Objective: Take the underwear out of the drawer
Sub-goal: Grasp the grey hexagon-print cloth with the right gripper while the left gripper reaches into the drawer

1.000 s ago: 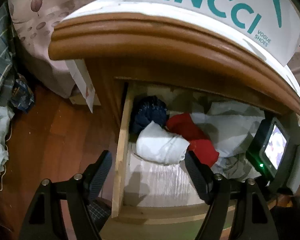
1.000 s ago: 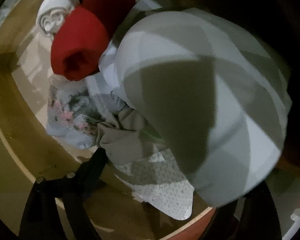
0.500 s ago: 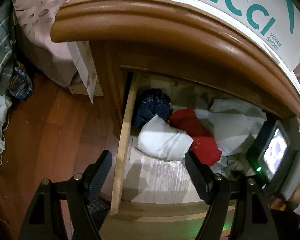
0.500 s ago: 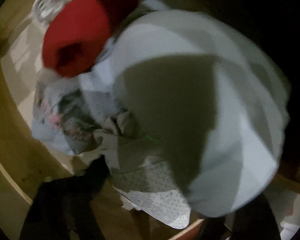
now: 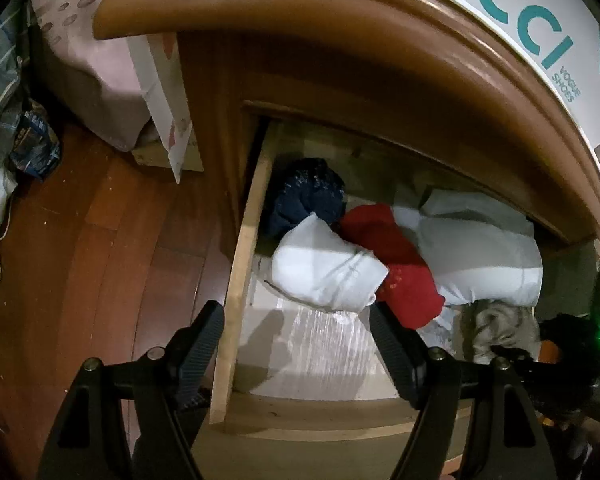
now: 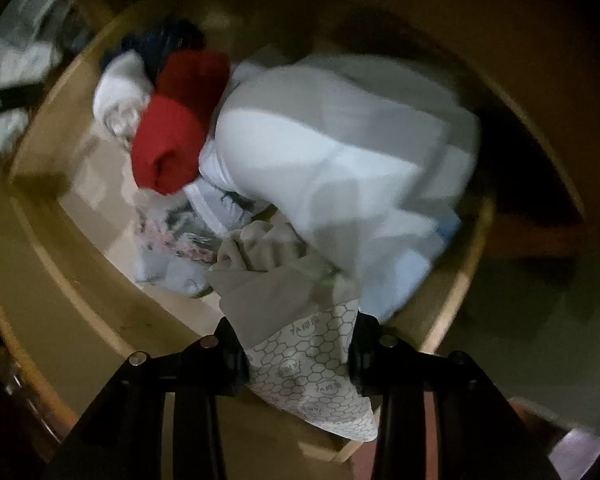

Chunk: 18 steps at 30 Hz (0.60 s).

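Observation:
The wooden drawer (image 5: 240,264) stands pulled out of the nightstand. Inside lie a rolled white garment (image 5: 324,272), a red one (image 5: 396,268), a navy one (image 5: 308,196) and a large folded white piece (image 5: 484,256). My right gripper (image 6: 296,326) points down at the drawer's right front. Its jaws are closing on grey underwear (image 6: 268,292) with a hexagon-printed panel, which fills the gap from pad to pad and hangs lifted. In the left wrist view this grey underwear (image 5: 496,328) shows at the right. My left gripper (image 5: 296,312) hovers open over the drawer's left front corner, holding nothing.
A floral-printed piece (image 6: 172,236) lies under the grey underwear. The nightstand's rounded top edge (image 5: 340,12) overhangs the drawer, with a white shoe box (image 5: 520,20) on it. To the left are wooden floor (image 5: 100,240), a paper bag (image 5: 160,92) and a bed cover (image 5: 92,60).
The right gripper's jaws have come together around the grey underwear and the gripper has risen, drawing the cloth up with it. The left gripper has stayed almost where it was, still open.

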{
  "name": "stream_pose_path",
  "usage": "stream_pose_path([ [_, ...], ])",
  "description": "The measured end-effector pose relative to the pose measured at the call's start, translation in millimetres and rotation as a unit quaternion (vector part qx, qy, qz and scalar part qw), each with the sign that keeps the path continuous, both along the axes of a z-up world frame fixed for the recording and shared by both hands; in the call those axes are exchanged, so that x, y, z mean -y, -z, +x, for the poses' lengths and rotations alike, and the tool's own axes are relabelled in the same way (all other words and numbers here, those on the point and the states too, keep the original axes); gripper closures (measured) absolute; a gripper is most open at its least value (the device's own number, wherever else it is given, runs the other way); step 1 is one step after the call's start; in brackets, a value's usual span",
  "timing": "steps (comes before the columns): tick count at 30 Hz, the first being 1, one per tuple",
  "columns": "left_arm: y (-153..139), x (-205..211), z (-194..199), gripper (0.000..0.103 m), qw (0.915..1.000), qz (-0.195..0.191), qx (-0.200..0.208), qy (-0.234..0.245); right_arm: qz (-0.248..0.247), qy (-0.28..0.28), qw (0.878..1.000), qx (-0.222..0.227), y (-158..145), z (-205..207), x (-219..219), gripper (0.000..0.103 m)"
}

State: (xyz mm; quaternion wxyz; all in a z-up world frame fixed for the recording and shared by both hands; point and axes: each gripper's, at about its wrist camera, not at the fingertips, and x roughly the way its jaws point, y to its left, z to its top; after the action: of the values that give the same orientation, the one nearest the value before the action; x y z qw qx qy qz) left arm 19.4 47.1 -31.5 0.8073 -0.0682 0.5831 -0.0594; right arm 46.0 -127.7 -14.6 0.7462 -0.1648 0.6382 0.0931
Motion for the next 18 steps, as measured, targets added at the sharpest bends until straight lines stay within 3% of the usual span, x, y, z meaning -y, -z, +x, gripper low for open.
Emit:
stream_pose_path([
  [5,5.0,1.9,0.6,0.026,0.9998,-0.01,-0.014,-0.004,0.058,0.079,0.993,0.064,-22.8,-16.2,25.2,0.069],
  [11,18.6,3.3,3.1,0.026,0.9969,-0.051,-0.052,-0.031,0.133,0.16,0.97,0.124,-39.0,-40.6,47.5,0.069],
  [14,19.9,5.6,5.6,0.026,0.9959,-0.049,-0.058,-0.049,0.17,0.177,0.959,0.139,-43.8,-58.6,61.8,0.069],
  [18,28.3,5.5,11.5,0.026,0.9906,-0.053,-0.067,-0.107,0.187,0.185,0.954,0.148,-49.8,-65.0,72.3,0.069],
])
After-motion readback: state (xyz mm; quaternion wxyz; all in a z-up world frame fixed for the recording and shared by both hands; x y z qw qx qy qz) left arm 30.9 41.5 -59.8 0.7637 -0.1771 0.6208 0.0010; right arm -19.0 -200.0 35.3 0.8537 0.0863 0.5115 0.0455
